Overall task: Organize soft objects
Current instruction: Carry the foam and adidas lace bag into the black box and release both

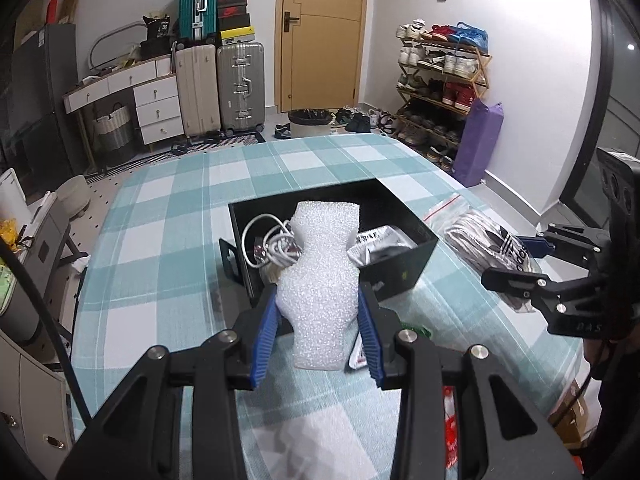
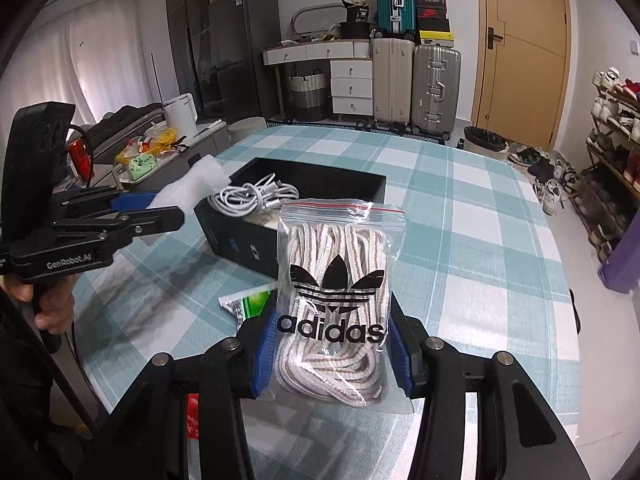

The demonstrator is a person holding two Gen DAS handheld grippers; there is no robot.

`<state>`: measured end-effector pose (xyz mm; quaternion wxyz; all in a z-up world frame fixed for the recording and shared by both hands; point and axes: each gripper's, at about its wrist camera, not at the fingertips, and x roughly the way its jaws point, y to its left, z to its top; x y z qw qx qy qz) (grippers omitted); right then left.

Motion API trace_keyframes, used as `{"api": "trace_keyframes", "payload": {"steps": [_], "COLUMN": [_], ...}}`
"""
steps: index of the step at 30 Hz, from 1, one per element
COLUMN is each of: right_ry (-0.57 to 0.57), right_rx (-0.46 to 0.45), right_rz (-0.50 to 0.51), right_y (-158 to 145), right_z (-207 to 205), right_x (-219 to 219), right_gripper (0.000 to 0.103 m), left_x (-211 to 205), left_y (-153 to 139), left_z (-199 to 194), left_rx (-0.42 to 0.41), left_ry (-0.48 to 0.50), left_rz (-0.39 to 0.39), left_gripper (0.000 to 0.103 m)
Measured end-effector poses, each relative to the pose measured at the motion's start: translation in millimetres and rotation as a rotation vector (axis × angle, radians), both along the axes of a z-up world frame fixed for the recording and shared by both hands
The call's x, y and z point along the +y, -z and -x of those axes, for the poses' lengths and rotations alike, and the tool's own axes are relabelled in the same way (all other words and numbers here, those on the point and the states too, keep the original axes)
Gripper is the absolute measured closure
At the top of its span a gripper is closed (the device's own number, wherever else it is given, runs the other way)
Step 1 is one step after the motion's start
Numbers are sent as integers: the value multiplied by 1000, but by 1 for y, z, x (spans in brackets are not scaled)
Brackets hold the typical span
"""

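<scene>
Two grippers: the left gripper (image 1: 320,332) and the right gripper (image 2: 334,354). One foam sheet (image 1: 320,280), one zip bag of laces (image 2: 336,300), one black box (image 1: 404,264), one white cable bundle (image 2: 256,198) (inside the box), three suitcases (image 1: 240,88).

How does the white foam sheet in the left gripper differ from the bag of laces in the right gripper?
The foam sheet is plain, opaque white and bare; the bag of laces is clear plastic with a black logo and a red zip strip. The foam narrows at its middle; the bag bulges. Both are soft and clamped between blue pads.
</scene>
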<state>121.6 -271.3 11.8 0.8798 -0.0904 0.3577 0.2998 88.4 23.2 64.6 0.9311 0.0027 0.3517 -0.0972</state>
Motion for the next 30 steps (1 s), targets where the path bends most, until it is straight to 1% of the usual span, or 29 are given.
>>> {"api": "trace_keyframes", "payload": {"steps": [5,13,20,25,30], "right_ry": [-13,-35,-43,-55,-72], "right_rx": [-2,29,65,75,92], "right_rz": [0,12,50,85,107], "right_y": [-5,-7,-4,-2,2], "right_z": [-9,-27,-47,-59,-73], "right_x": [9,24,40,52,64], "right_gripper": [55,55,55,55,55], "left_x": [-2,-9,-10,-8,-10], "left_y": [-2,-3,0,4,6], "left_z": [-13,-30,-47,-58,-68], "left_rx": [-1,4,16,29,29], "left_ry": [-17,-21,-24,-34,-41], "left_rz": [1,-16,-22,-19,-33], "left_gripper": [66,66,66,66,66]}}
